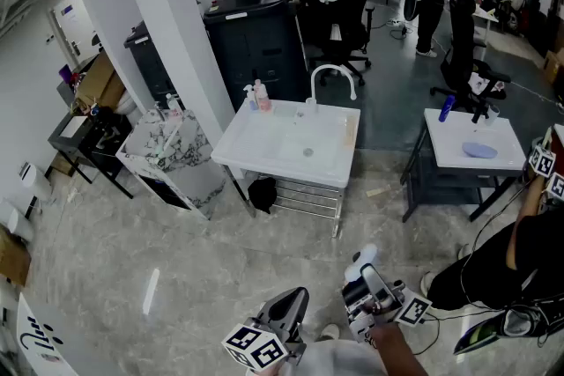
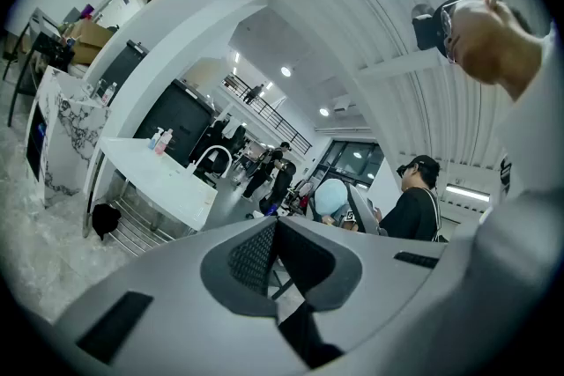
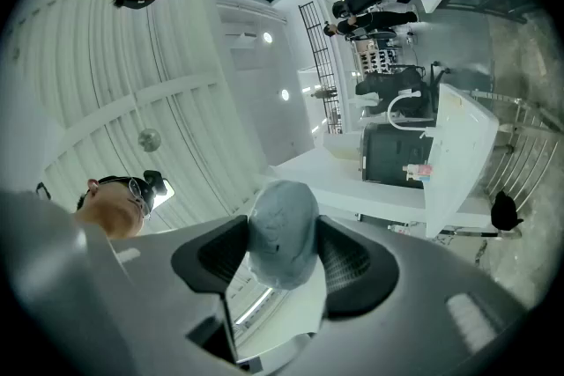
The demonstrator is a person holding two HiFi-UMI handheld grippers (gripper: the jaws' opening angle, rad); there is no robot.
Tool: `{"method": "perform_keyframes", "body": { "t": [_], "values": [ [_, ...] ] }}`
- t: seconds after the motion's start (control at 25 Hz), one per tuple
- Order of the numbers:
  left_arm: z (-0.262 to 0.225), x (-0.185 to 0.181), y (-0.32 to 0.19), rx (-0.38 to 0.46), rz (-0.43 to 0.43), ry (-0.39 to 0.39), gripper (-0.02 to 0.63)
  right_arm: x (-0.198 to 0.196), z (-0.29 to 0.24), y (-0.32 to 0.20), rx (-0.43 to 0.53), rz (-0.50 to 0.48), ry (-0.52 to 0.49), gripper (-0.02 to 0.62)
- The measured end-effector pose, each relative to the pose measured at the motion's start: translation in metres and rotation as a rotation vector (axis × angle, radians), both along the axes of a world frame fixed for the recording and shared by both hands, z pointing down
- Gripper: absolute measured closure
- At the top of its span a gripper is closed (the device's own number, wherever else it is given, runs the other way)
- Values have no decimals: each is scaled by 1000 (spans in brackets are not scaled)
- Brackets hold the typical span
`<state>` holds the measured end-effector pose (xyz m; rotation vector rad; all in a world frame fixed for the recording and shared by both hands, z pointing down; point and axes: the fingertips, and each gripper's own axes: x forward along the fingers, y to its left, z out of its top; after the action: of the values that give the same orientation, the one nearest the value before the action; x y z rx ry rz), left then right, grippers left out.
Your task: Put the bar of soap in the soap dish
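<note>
- The white sink worktop (image 1: pixel 251 145) stands well ahead of both grippers, across open floor. Its basin looks bare, and two pump bottles (image 1: pixel 256 95) stand at its back left corner.
- A smaller white worktop (image 1: pixel 451 152) to the right carries a pale blue oval (image 1: pixel 480 150). I cannot tell whether that is the soap dish.
- The right gripper (image 1: pixel 365 274) is the carrying hand. Its jaws are spread wide and clamped on the bar of soap (image 3: pixel 282 229), whose long axis runs out along the jaws, tilted upward.
- The left gripper (image 1: pixel 293 298) sits beside it, jaws pressed together with nothing between them.
</note>
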<state>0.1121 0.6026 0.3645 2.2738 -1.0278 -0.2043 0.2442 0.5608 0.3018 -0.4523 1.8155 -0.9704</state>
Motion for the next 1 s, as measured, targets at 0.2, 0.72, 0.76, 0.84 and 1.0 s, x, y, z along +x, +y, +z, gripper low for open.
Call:
{"method": "perform_keyframes", "body": {
  "t": [0.2, 0.72, 0.76, 0.84, 1.0],
  "values": [
    [3, 8, -2, 5, 8, -2, 601, 7, 2, -2, 1, 9, 5, 330],
    [4, -15, -11, -21, -49, 6, 601, -17, 6, -17, -20, -37, 39, 331],
    [4, -19, -14, -22, -55, 8, 601, -22, 6, -20, -19, -43, 40, 331],
    [6, -29, -20, -25, -64, 12, 601, -32, 5, -28, -19, -54, 39, 331],
    [9, -48, -38, -36, -66, 25, 601, -54, 3, -45, -28, -66, 41, 331]
  ]
}}
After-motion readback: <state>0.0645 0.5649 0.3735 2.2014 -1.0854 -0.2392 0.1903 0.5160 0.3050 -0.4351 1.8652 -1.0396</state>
